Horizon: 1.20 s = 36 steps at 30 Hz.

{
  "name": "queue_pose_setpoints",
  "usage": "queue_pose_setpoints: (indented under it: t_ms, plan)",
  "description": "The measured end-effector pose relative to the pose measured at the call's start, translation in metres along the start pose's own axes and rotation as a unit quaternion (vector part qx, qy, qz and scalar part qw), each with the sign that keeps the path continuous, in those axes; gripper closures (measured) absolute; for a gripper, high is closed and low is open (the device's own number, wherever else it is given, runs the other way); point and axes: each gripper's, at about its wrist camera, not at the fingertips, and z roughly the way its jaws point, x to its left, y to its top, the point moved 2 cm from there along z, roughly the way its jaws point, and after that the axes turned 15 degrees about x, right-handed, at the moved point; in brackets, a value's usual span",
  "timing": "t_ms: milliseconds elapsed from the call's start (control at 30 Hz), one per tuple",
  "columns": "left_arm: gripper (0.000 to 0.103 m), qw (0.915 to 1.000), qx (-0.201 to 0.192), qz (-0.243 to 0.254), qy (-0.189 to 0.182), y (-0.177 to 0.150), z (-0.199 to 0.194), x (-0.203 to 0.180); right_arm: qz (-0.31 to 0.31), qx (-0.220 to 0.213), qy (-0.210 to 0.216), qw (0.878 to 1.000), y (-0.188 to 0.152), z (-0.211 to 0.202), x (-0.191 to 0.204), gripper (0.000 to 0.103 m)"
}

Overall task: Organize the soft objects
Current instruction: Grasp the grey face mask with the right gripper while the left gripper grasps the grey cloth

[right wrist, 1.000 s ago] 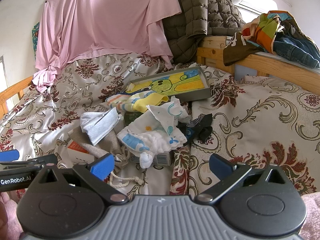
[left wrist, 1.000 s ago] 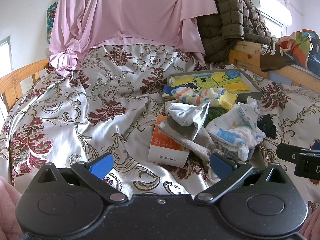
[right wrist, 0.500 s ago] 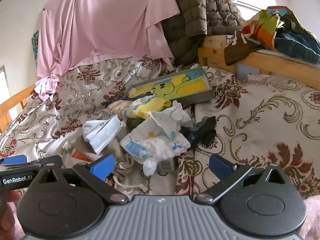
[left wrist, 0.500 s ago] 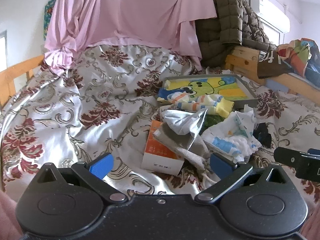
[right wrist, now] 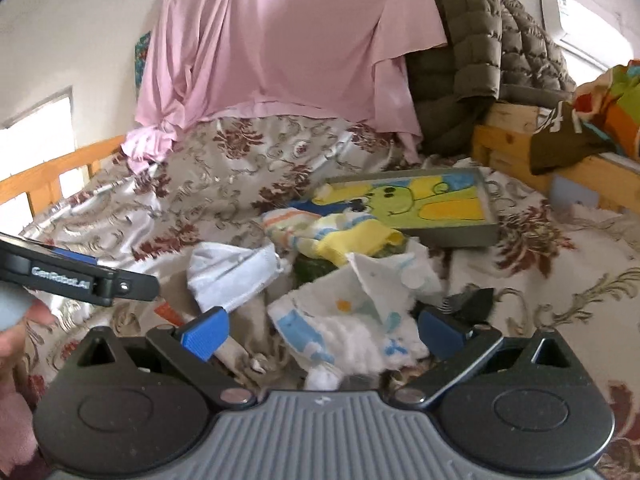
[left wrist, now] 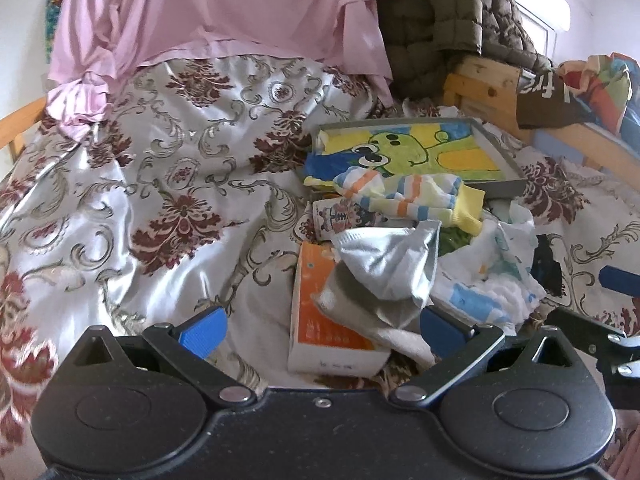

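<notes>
Risks at the approach: both tools, left tool (left wrist: 322,326) and right tool (right wrist: 322,330), stand with fingers apart and empty over a tangled heap of soft objects (right wrist: 352,316) on the bed (left wrist: 120,200), just before the grey tray (right wrist: 490,216). Closing on overlapping cloths would likely drag the striped sock (left wrist: 416,196) or orange box (left wrist: 316,320) along.
</notes>
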Motion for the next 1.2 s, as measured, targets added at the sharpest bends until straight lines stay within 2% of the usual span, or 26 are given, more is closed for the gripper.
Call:
queue_pose_setpoints:
  t_ms: [167, 267, 500, 733, 933, 1200]
  plan:
    - [0.002, 0.9996, 0.012, -0.013, -0.023, -0.001, 0.017, 0.006, 0.038, -0.005, 0.076, 0.996, 0.017, 0.010, -0.011, 0.000]
    - [0.004, 0.9995, 0.024, -0.007, -0.018, -0.002, 0.027, 0.002, 0.042, 0.004, 0.127, 0.991, 0.037, 0.025, -0.012, 0.000]
    - [0.004, 0.9993, 0.008, 0.036, -0.003, -0.006, 0.035, -0.013, 0.033, 0.026, 0.195, 0.980, 0.072, 0.070, -0.004, 0.002]
    - [0.005, 0.9978, 0.023, 0.059, -0.020, -0.007, 0.051, -0.022, 0.037, 0.073, 0.208, 0.975, 0.069, 0.104, 0.000, 0.005]
    - [0.007, 0.9957, 0.014, 0.084, -0.036, -0.010, 0.056, -0.033, 0.039, 0.090, 0.227, 0.969, 0.069, 0.119, 0.004, 0.009]
    - [0.018, 0.9940, 0.007, 0.100, -0.042, -0.009, 0.064, -0.041, 0.046, 0.108, 0.233, 0.965, 0.063, 0.127, 0.006, 0.028]
